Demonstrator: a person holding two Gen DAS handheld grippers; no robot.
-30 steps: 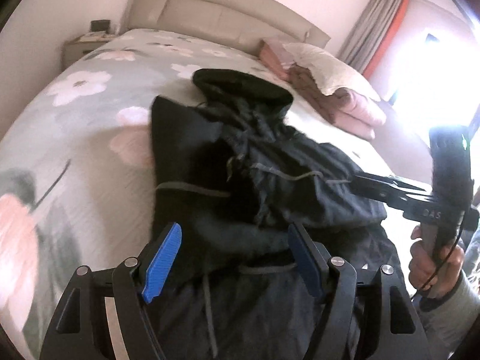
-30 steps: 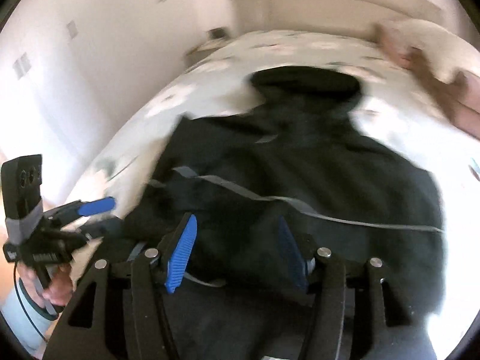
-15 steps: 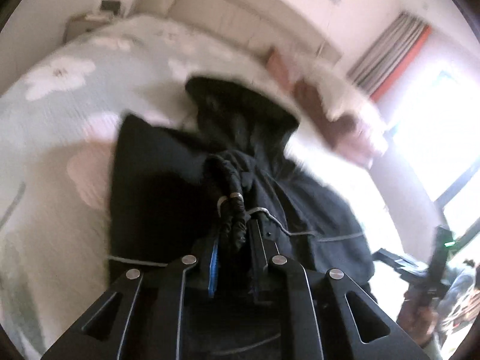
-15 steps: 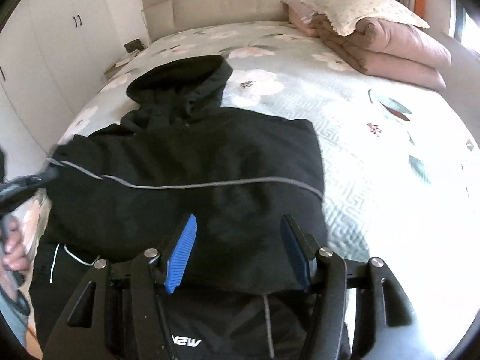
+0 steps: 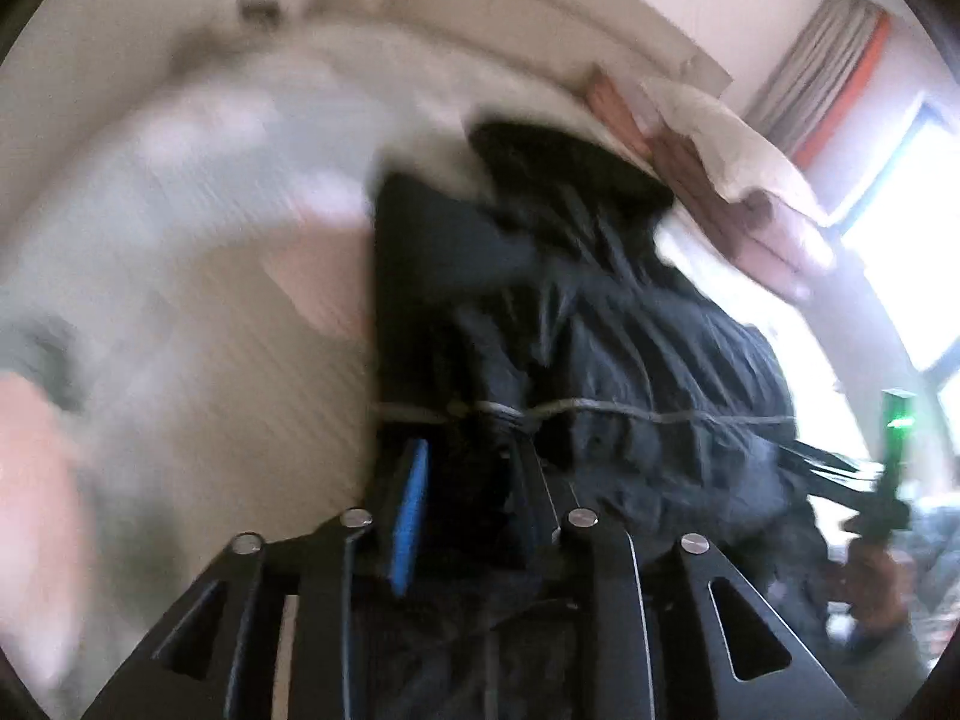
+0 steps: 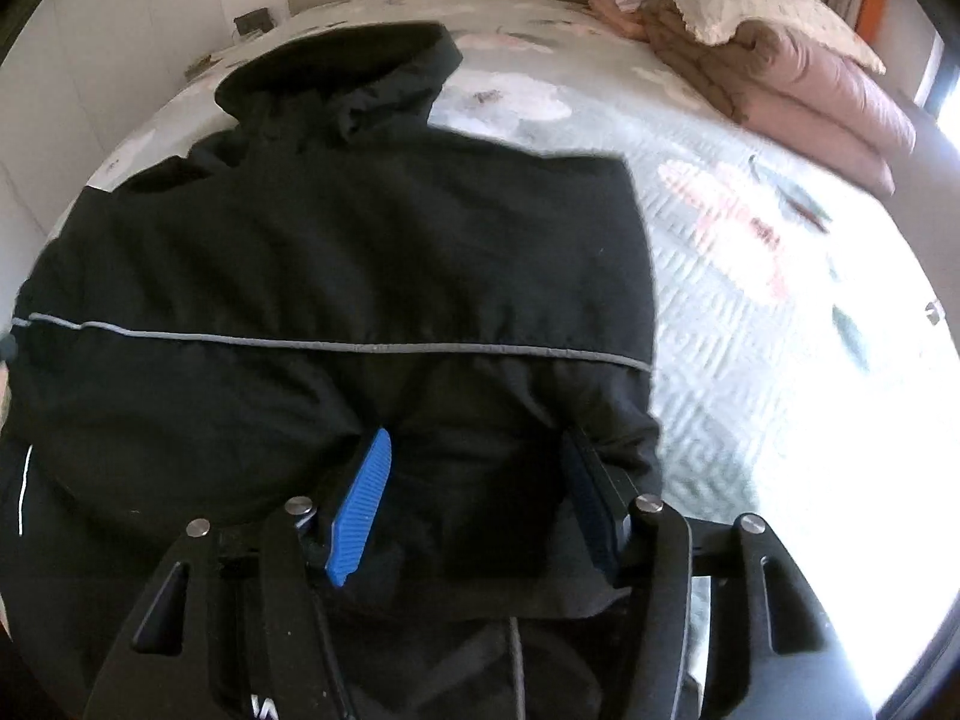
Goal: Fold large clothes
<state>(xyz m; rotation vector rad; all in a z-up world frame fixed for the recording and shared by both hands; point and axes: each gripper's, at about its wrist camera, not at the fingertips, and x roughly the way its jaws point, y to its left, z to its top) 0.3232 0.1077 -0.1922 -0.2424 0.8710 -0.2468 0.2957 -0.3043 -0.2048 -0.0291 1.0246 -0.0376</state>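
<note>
Fingers (image 5: 411, 498) of the left gripper (image 5: 468, 480), just reopening, straddle bunched black jacket (image 6: 360, 252); right gripper (image 6: 474, 504) spread near its right edge.

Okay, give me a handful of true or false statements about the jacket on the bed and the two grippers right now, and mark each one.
1. The black jacket lies on a floral bedspread. True.
2. The jacket's hood points toward the headboard. True.
3. The right gripper is clamped tight on a sleeve. False: its fingers stand apart over the jacket's lower part, pinching nothing.
4. A grey stripe runs across the jacket. True.
5. The folded pink quilt sits on top of the jacket. False: it is stacked apart from the jacket, by the pillow.
6. The left gripper hangs over bare bedspread. False: bunched jacket fabric sits between its fingers, which have just been opening.
</note>
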